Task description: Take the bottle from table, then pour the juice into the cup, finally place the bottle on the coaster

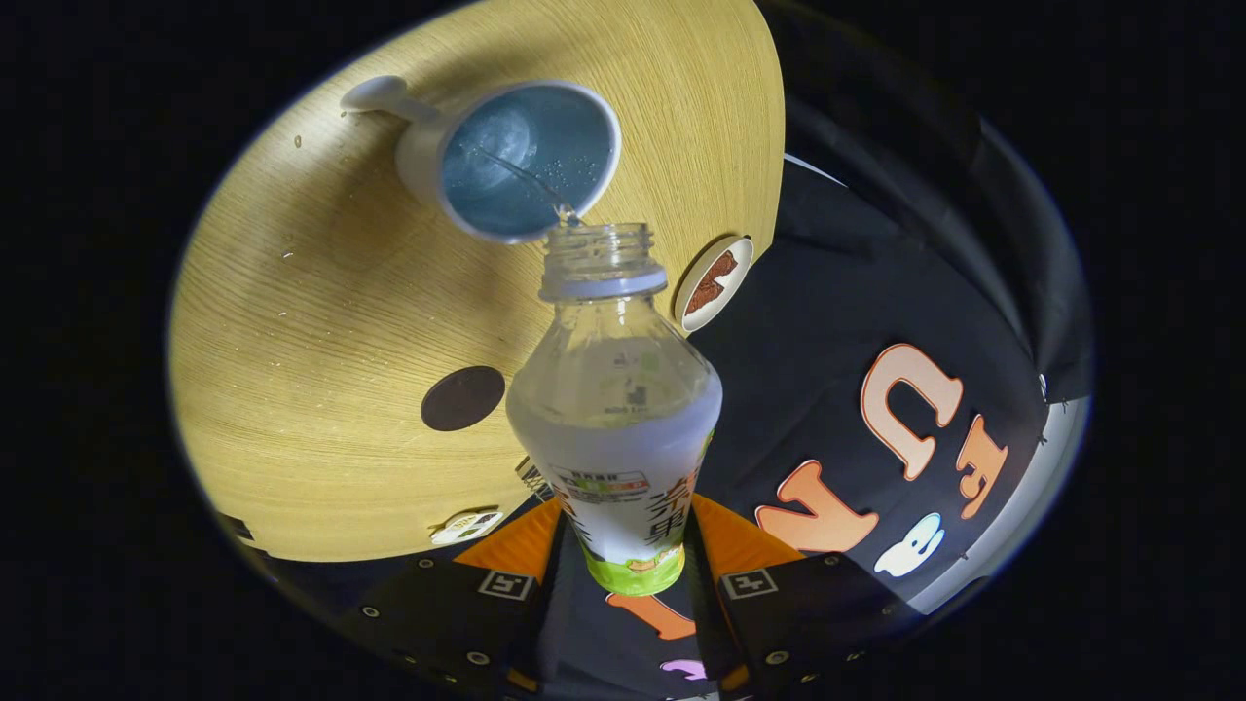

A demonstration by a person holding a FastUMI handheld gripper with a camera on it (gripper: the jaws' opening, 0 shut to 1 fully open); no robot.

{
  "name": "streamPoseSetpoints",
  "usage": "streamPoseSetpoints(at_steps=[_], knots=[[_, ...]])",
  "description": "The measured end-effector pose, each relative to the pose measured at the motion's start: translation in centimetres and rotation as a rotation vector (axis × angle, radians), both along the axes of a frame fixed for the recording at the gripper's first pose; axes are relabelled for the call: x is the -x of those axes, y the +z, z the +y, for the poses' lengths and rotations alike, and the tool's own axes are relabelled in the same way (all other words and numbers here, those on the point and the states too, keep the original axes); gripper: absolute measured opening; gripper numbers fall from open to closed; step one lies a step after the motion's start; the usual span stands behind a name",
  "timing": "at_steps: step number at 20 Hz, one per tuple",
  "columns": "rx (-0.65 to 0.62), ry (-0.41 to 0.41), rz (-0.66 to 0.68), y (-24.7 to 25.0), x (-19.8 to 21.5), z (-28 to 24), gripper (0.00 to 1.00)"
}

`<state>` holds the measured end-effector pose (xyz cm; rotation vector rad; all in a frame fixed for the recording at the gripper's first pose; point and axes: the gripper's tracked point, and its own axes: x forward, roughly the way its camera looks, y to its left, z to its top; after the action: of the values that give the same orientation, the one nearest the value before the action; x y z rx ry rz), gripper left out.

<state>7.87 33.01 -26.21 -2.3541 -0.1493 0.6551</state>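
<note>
Gripper view: bottle (615, 409) held between the jaws, both fingers pressing its labelled lower body, one on each side; gripper (633, 574) closed on it. Bottle is tipped over, open neck pointing away from the fingers toward the cup (516, 161), cap off. Mouth of the bottle sits at the cup's near rim, just touching or a hair short of it; cannot tell which. A thin clear stream runs from the mouth into the cup, and liquid with bubbles already lies in the cup's bottom. Cup stands on the wooden counter (321, 321), handle pointing away from the bottle. Liquid remains in the bottle's lower half. Round coaster with a brown pattern (714, 283) lies on the counter just beside the bottle's neck, near the counter's edge, nothing on it. A dark round disc (462, 398) lies on the counter on the bottle's other side, nearer the fingers. Judgement: pick-up is done, pour is under way, roughly midway. Left to do: finish the pour, right the bottle, set it on the coaster.
</note>
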Motion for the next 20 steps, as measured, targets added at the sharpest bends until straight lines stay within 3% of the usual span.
streamPoseSetpoints(at_steps=[20], knots=[[0.041, 0.026, -0.015, 1.09, 0.21, 0.35, 0.55]])
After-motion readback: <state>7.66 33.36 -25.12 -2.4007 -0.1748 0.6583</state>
